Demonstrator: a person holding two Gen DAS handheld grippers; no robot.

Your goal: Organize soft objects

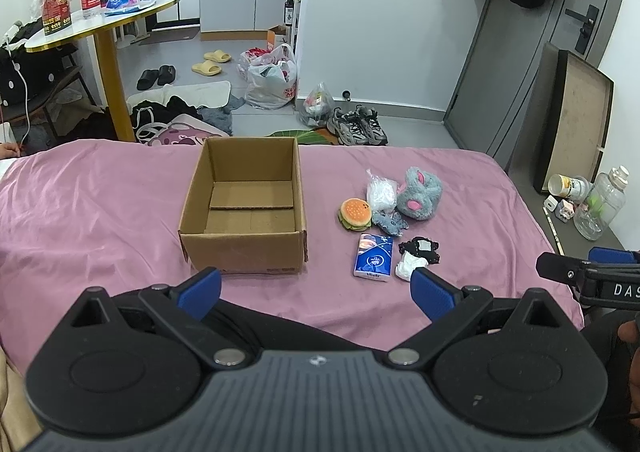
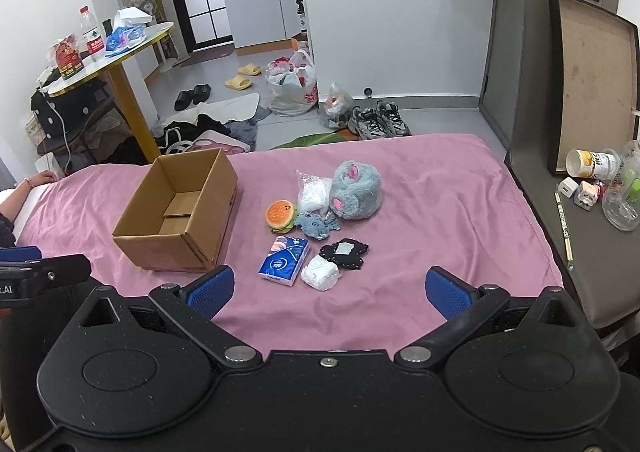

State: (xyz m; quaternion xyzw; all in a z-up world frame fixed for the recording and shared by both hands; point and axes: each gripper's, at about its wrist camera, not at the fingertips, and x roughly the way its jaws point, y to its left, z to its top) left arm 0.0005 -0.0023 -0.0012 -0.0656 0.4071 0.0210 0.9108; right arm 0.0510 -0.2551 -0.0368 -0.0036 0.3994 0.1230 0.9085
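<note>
pink bedsheet (image 2: 420, 212), brown cardboard box (image 2: 176, 212), grey plush (image 2: 356, 192)

"DAS" reads on the right gripper (image 1: 592, 272); ".AI" on the left gripper (image 2: 24, 276).

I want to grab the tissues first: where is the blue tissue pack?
The blue tissue pack lies on the pink sheet, right of the cardboard box, just nearer than the burger toy and left of the white bundle.

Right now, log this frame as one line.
stage: not started | left gripper: open | right gripper: open | cardboard box: empty | soft items: on pink sheet, beside box
</note>
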